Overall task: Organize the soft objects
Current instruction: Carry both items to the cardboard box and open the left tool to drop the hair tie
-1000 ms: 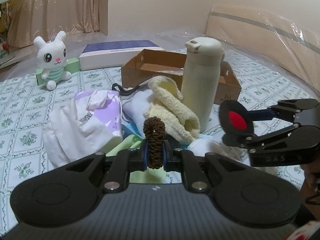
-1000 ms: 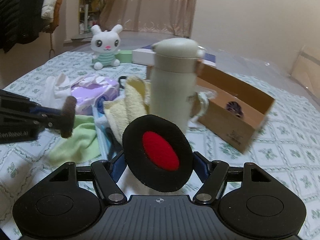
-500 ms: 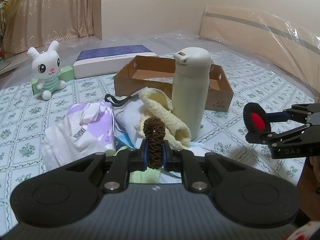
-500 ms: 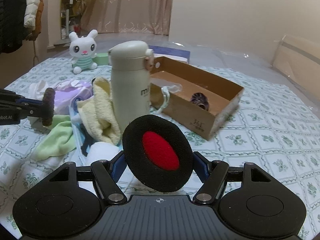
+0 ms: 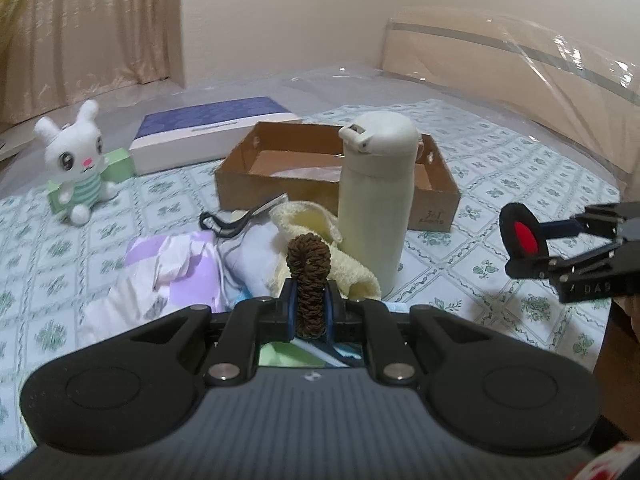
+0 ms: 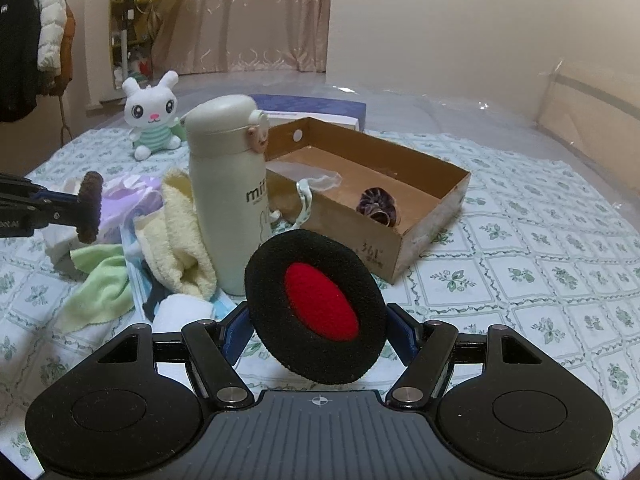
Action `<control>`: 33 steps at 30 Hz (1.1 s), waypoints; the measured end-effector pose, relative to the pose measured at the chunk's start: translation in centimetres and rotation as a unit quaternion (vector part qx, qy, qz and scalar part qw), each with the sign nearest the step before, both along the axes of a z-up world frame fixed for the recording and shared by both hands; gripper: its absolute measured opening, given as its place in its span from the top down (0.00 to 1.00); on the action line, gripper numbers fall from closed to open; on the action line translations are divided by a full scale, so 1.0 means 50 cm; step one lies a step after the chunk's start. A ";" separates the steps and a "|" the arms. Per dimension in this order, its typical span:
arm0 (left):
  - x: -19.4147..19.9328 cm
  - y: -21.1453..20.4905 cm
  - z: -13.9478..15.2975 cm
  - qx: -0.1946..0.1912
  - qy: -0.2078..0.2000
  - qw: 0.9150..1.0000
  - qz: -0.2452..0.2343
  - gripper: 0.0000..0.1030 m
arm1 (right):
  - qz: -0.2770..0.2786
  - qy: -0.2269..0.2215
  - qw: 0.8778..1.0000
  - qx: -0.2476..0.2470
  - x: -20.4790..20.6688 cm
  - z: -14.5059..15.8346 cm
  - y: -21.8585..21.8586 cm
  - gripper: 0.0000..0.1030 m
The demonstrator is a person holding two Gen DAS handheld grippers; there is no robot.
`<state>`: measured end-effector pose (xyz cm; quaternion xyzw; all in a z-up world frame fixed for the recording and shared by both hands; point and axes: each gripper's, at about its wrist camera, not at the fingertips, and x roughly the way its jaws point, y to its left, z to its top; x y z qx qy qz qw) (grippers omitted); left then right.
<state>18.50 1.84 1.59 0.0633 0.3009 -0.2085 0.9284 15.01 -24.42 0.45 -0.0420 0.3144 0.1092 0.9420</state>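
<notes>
My left gripper [image 5: 311, 303] is shut on a brown hair scrunchie [image 5: 309, 268], held above the pile of cloths; it also shows in the right wrist view [image 6: 90, 206]. My right gripper [image 6: 317, 322] is shut on a black round pad with a red centre [image 6: 316, 306], held in the air right of the bottle; the pad also shows in the left wrist view [image 5: 522, 236]. An open cardboard box [image 6: 420, 216] behind the bottle holds a purple scrunchie [image 6: 378, 206]. A yellow towel [image 5: 316, 224], a green cloth [image 6: 102, 286] and purple-white fabric [image 5: 176, 268] lie heaped on the bed.
A tall cream bottle [image 5: 376, 200] stands upright between the cloth pile and the box. A white plush rabbit [image 5: 74, 164] sits at the far left beside a flat blue-and-white box [image 5: 212, 132]. A plastic-wrapped headboard [image 5: 520, 72] is at the right.
Both grippers have pulled back and risen, so the bottle, pile and box look farther away. The right gripper with the pad has moved right. Each grip is unchanged.
</notes>
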 end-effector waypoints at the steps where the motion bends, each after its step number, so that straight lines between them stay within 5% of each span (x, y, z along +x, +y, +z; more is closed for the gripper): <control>1: 0.007 0.001 0.000 0.005 -0.002 1.000 -0.006 0.88 | 0.001 0.002 1.000 0.004 0.005 0.003 -0.008 0.32; 8: 0.097 0.035 0.020 0.008 -0.002 0.999 -0.033 0.88 | 0.000 0.002 1.000 0.011 0.058 0.033 -0.071 0.32; 18: 0.276 0.035 0.070 -0.040 -0.002 0.995 -0.088 0.88 | 0.011 -0.010 0.999 0.034 0.186 0.089 -0.150 0.32; 33: 0.499 -0.108 0.051 -0.040 0.031 0.988 -0.145 0.85 | 0.039 0.002 0.998 0.048 0.382 0.078 -0.130 0.32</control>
